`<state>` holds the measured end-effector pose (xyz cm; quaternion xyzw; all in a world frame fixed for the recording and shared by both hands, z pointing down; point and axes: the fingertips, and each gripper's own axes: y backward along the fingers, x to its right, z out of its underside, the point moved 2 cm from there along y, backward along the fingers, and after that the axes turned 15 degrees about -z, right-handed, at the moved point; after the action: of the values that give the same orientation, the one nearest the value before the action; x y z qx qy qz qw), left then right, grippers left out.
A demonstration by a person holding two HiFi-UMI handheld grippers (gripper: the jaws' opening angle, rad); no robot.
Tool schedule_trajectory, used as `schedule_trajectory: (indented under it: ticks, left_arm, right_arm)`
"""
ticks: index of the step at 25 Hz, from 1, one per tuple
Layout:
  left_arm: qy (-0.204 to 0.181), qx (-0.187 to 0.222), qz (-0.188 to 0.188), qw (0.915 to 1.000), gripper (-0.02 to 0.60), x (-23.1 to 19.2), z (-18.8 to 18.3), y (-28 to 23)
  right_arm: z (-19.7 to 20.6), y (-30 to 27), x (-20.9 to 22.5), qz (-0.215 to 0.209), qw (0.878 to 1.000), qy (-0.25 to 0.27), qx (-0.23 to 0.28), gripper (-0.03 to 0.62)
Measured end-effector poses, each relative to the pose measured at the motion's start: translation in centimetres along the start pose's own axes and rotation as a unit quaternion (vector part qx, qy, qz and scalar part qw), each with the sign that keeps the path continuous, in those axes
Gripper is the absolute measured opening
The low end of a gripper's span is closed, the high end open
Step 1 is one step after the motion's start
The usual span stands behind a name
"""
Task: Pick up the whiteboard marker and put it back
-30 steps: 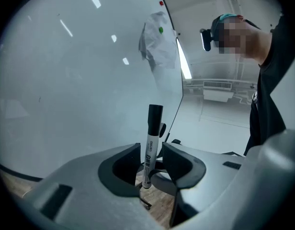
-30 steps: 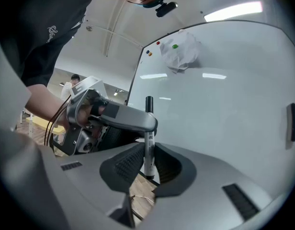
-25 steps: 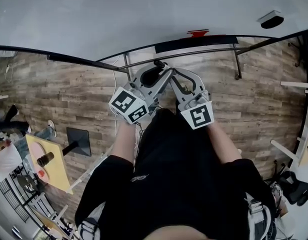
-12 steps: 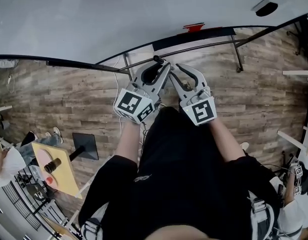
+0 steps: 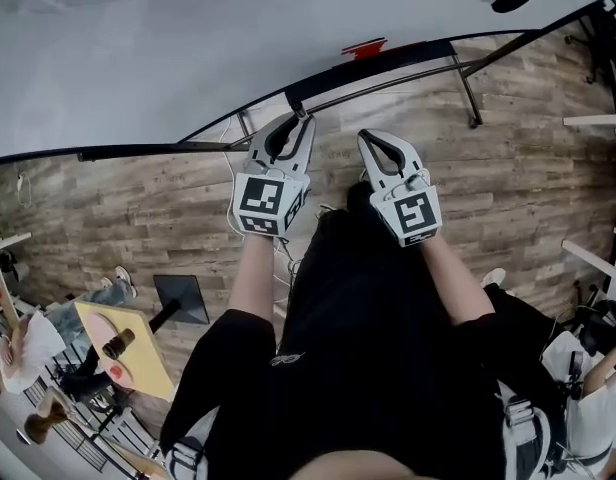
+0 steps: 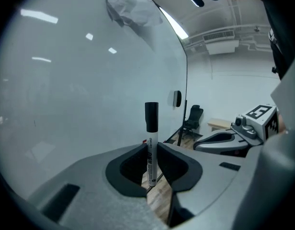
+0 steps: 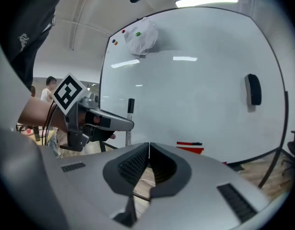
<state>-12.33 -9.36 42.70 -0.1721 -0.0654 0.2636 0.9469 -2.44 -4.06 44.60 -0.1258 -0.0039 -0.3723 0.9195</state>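
The whiteboard marker (image 6: 151,138), white with a black cap, stands upright between the pads of my left gripper (image 6: 151,150), which is shut on its lower barrel. In the head view my left gripper (image 5: 300,118) points at the whiteboard (image 5: 188,48), close to its lower rail (image 5: 388,78). My right gripper (image 5: 366,136) is held beside it, to the right. Its jaws (image 7: 149,145) are shut with nothing between them. The right gripper view shows the marker (image 7: 130,119) in the left gripper (image 7: 123,125), cap upward, in front of the whiteboard (image 7: 195,90).
A red and black strip (image 7: 189,146) lies low on the board. A black eraser (image 7: 253,89) and a crumpled white sheet (image 7: 141,37) stick higher up. The floor is wood (image 5: 138,208). People and a yellow table (image 5: 118,343) are at the far left.
The two grippers, tips close together a second ago, have drawn apart. Both have rolled more upright and shifted toward the board's rail, the left one carrying the marker.
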Motion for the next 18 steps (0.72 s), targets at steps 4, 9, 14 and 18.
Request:
schedule_trajectory:
  ticks: [4, 9, 14, 18]
  left_arm:
    - [-0.045, -0.031, -0.008, 0.9985, 0.063, 0.8, 0.3, -2.8]
    - [-0.121, -0.082, -0.017, 0.9891, 0.063, 2.3, 1.2, -6.0]
    - [-0.194, -0.120, -0.036, 0.9730, 0.063, 2.3, 2.3, -8.7]
    - [-0.272, -0.143, -0.054, 0.9502, 0.063, 2.5, 3.2, -10.2]
  right_arm:
    - [0.1, -0.3, 2.9, 0.007, 1.000, -0.014, 0.013, 0.006]
    - [0.4, 0.2, 5.4, 0.006, 0.999, -0.030, 0.030, 0.006]
    - [1.7, 0.5, 8.0, 0.001, 0.999, -0.043, 0.033, 0.006]
    - [2.3, 1.1, 10.4, 0.006, 0.998, -0.045, 0.030, 0.006]
